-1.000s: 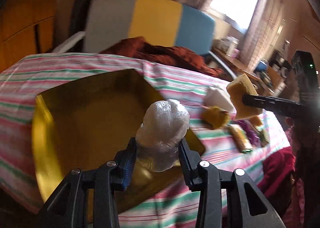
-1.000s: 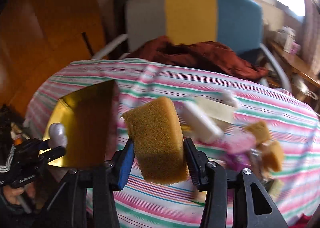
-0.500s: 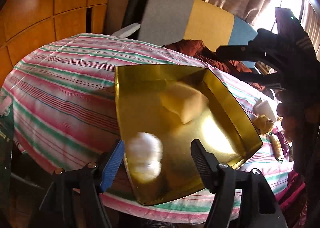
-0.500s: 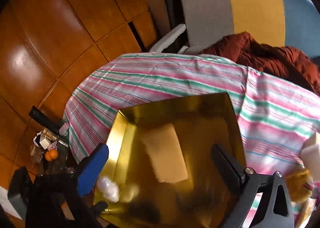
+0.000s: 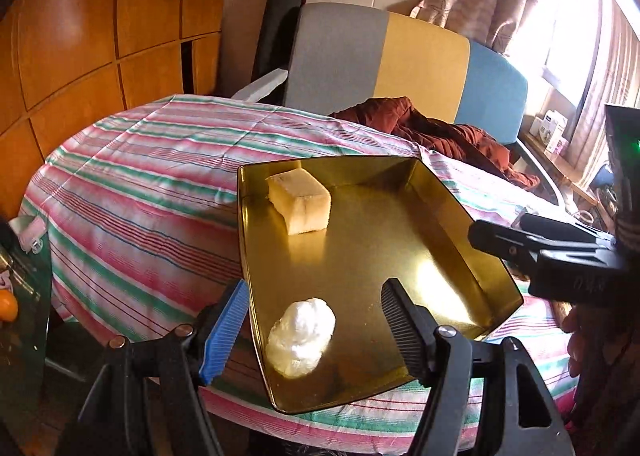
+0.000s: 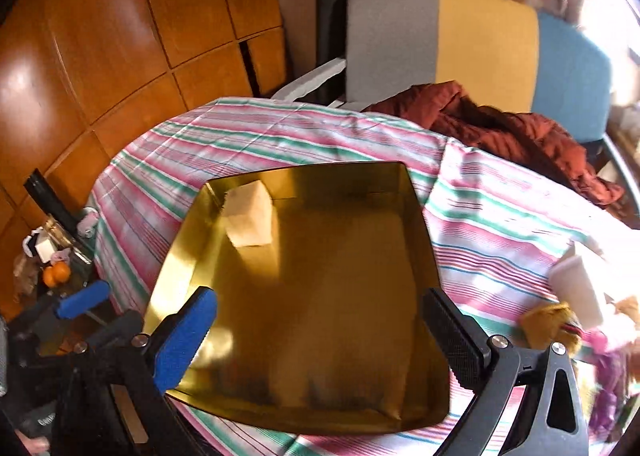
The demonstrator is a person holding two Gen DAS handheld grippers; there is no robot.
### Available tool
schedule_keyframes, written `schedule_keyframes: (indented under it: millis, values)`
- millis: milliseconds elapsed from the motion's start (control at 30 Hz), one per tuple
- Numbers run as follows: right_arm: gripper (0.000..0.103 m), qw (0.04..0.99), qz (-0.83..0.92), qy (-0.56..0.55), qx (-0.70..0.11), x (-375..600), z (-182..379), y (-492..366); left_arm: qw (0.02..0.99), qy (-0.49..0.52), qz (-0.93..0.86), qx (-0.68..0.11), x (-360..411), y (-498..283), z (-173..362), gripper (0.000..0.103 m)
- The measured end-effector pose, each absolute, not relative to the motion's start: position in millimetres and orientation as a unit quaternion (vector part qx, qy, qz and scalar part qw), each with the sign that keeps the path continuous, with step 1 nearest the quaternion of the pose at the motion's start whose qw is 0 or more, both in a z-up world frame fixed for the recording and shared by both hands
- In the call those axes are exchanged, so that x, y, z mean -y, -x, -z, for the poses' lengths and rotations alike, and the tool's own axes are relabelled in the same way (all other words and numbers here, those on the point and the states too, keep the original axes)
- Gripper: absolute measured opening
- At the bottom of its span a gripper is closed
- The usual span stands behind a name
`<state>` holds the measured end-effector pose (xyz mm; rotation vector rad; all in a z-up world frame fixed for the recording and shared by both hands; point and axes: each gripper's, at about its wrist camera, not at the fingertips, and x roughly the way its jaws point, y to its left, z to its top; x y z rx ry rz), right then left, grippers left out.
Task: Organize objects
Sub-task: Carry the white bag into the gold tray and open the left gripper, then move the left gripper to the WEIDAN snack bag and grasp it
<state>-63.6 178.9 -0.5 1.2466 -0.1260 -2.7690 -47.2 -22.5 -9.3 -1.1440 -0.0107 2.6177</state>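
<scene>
No brand, label or writing can be read on any of the task's things; a small white box point(image 5: 550, 128) on the sill far to the right of the left gripper point(image 5: 316, 326) bears print too small to make out.

The left gripper's jaws stand apart with nothing clamped. Between its fingers, but touching neither, a white crumpled plastic-wrapped lump point(image 5: 301, 336) lies on the floor of the gold tray point(image 5: 448, 192), at the tray's near edge. Ahead of this gripper, in the tray's far left corner, sits a pale yellow sponge block point(image 5: 299, 200), well apart from the lump.

The right gripper point(image 6: 320, 336) is spread wide and empty over the near half of the same tray point(image 6: 416, 216); the sponge block point(image 6: 250, 218) lies ahead and to its left. The lump cannot be seen from the right wrist view. In the left wrist view the right gripper point(image 5: 560, 252) reaches in from the right, over the tray's right rim.

The tray rests on a table covered in a pink, green and white striped cloth point(image 5: 140, 184). To the right of the right gripper, on the cloth, lie more items: a white block point(image 6: 580, 288), a brownish sponge piece point(image 6: 548, 326) and blurred pink and purple things. Beyond the table stands a chair with a grey, yellow and blue back point(image 5: 400, 60), a rust-red garment point(image 5: 440, 132) heaped on it. Orange wooden panelling point(image 5: 100, 36) fills the left. Low to the left, a side stand holds oranges point(image 6: 56, 274) and clutter.
</scene>
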Motion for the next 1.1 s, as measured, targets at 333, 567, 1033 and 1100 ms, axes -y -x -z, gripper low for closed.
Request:
schedule_keyframes:
  millis: [333, 567, 1033, 1100]
  values:
    - [0.103, 0.013, 0.926, -0.377, 0.005, -186.9, -1.7, 29.1, 0.152, 0.388, -0.909, -0.021, 3.1, 32.7, 3.3, 0.070]
    - [0.103, -0.008, 0.929, -0.370, 0.005, -198.7, 1.7, 14.9, 0.167, 0.389, -0.905, -0.041, -12.4, 25.6, 3.2, 0.070]
    - [0.103, -0.056, 0.927, -0.370, 0.040, -243.4, 11.2, -8.0, 0.188, 0.392, -0.897, -0.081, -40.5, 14.3, 5.5, 0.070]
    - [0.103, -0.066, 0.925, -0.372, 0.047, -253.0, 12.9, -11.7, 0.194, 0.392, -0.895, -0.085, -46.1, 13.0, 5.5, 0.070]
